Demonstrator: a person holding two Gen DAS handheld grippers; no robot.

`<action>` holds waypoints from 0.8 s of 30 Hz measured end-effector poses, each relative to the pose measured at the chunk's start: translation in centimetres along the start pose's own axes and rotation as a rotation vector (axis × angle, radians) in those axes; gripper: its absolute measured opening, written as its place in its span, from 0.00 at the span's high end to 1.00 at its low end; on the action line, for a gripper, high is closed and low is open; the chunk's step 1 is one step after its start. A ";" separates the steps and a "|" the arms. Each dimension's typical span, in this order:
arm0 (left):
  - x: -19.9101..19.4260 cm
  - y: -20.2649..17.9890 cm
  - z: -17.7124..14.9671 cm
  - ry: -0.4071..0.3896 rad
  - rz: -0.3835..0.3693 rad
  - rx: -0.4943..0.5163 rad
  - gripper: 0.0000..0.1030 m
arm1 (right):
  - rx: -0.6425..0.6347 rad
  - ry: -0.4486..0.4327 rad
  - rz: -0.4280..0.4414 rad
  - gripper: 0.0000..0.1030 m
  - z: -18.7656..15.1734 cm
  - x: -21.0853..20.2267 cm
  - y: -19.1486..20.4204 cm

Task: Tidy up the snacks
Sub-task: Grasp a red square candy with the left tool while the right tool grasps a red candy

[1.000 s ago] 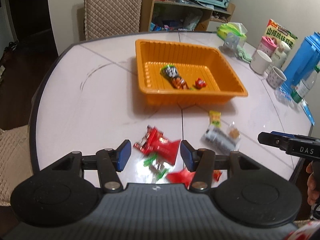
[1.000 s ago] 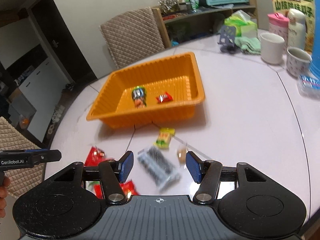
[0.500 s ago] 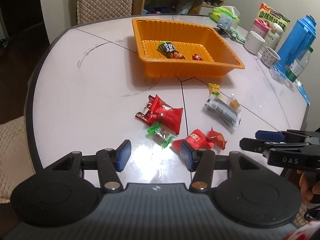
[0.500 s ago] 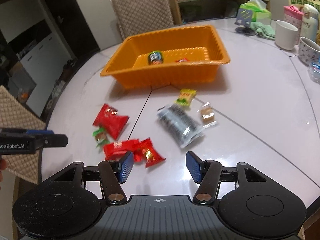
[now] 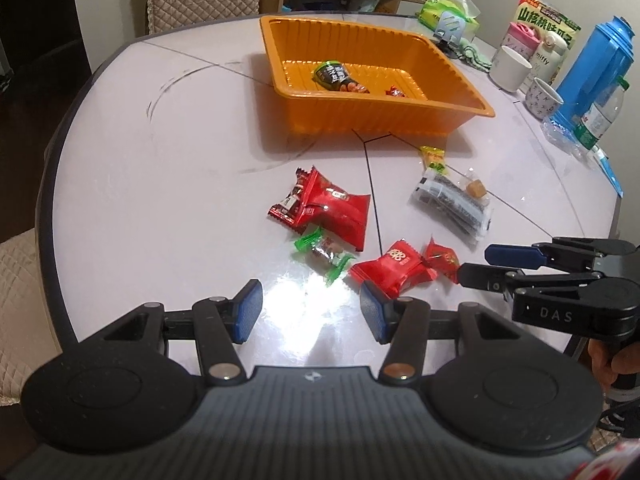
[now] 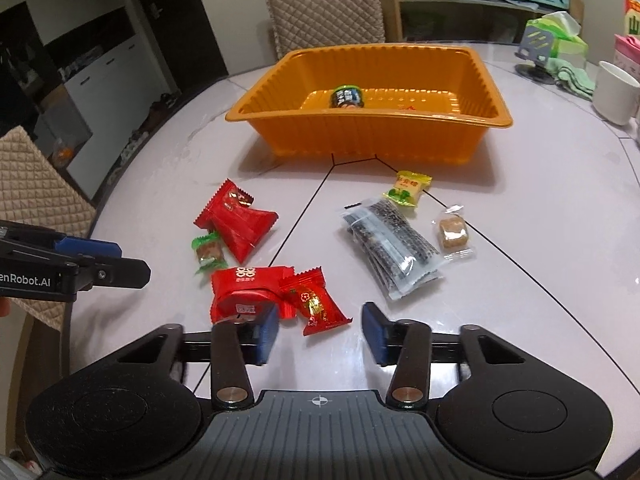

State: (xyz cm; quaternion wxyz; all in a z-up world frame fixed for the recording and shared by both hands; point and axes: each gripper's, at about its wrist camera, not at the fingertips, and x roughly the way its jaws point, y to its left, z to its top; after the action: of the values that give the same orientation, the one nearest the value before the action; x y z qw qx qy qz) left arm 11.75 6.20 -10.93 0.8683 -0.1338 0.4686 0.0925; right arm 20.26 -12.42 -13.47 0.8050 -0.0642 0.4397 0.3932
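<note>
Closing jaws of right gripper (image 6: 318, 332) around small red candy (image 6: 314, 304)

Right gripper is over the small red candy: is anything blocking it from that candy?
Nothing covers the small red candy. The right gripper has its jaws closing with the candy just ahead; the larger red packet touches the candy's left side and could get pinched too.

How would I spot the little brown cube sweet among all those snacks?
Find the orange tray. On the table in front of it lies a long dark packet; the brown cube sweet sits just right of it. It alone has a clear wrapper.
</note>
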 end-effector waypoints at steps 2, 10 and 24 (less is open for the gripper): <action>0.2 0.0 0.0 0.003 0.003 0.001 0.51 | -0.016 0.003 0.001 0.57 0.1 0.5 0.0; 1.0 -0.1 0.3 0.010 0.004 0.013 0.51 | -0.074 0.022 0.024 0.65 0.6 2.1 0.1; 2.3 -1.8 0.7 0.023 -0.053 0.112 0.52 | -0.110 0.037 0.038 0.81 0.3 2.7 0.0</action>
State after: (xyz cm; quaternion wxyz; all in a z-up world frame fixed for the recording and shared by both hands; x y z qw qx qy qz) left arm 14.04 4.79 -12.25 0.8710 -0.0983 0.4795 0.0413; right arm 21.32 -10.69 -15.33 0.7844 -0.1074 0.4333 0.4307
